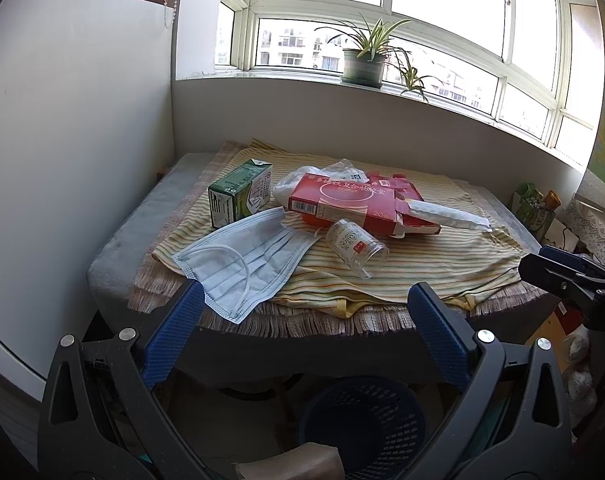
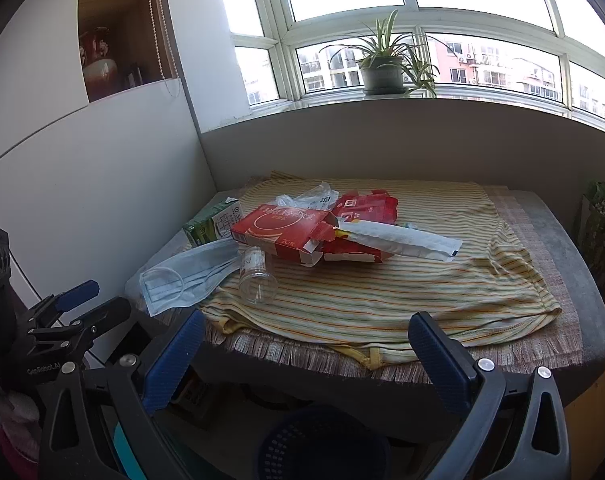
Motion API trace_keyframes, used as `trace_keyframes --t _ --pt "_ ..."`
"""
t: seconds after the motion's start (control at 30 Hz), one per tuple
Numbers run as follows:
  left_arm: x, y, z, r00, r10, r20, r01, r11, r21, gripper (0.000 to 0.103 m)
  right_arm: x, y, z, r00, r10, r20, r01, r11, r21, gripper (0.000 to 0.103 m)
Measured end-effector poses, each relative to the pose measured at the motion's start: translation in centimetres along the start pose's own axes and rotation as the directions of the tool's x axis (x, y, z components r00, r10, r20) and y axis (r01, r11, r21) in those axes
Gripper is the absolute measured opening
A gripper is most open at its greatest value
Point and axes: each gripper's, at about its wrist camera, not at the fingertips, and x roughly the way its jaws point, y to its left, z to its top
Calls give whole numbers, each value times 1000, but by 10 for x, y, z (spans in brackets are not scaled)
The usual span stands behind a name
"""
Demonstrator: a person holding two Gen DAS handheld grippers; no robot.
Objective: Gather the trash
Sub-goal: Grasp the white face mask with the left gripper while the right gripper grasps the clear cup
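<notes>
I see one table (image 1: 114, 248) ahead of both claws, covered by one striped cloth (image 2: 382, 292), and every piece of trash lies on that cloth. Below and just in front of my claws stands one dark mesh basket (image 1: 362, 420), under the table's near edge. Counting the trash from largest down: one red carton (image 1: 342, 204) with its end flap torn open, straight ahead of the left claw and beyond it; one blue face mask (image 1: 242, 260), nearest the left claw's left finger, hanging a little over the cloth's front edge; one green drink carton (image 1: 238, 196) standing behind the mask, ahead and to the left; one long white wrapper (image 2: 402, 240) resting on the red carton's open end, ahead of the right claw; one clear plastic cup (image 1: 356, 248) lying on its side just in front of the red carton, its mouth toward me. My left gripper (image 1: 302, 312) is spread wide and holds nothing, level short of the table edge. My right gripper (image 2: 306, 340) is likewise spread wide and empty, alongside it.
</notes>
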Motion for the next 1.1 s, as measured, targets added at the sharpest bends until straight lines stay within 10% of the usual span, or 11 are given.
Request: trace_keyframes --t 0.67,1.1 --pt "38 86 15 995 4 -102 -10 998 -63 103 67 15 29 979 148 -138 -145 989 28 103" --pt "105 89 35 979 -37 -201 26 998 -54 79 130 38 42 951 192 -244 -188 981 39 96"
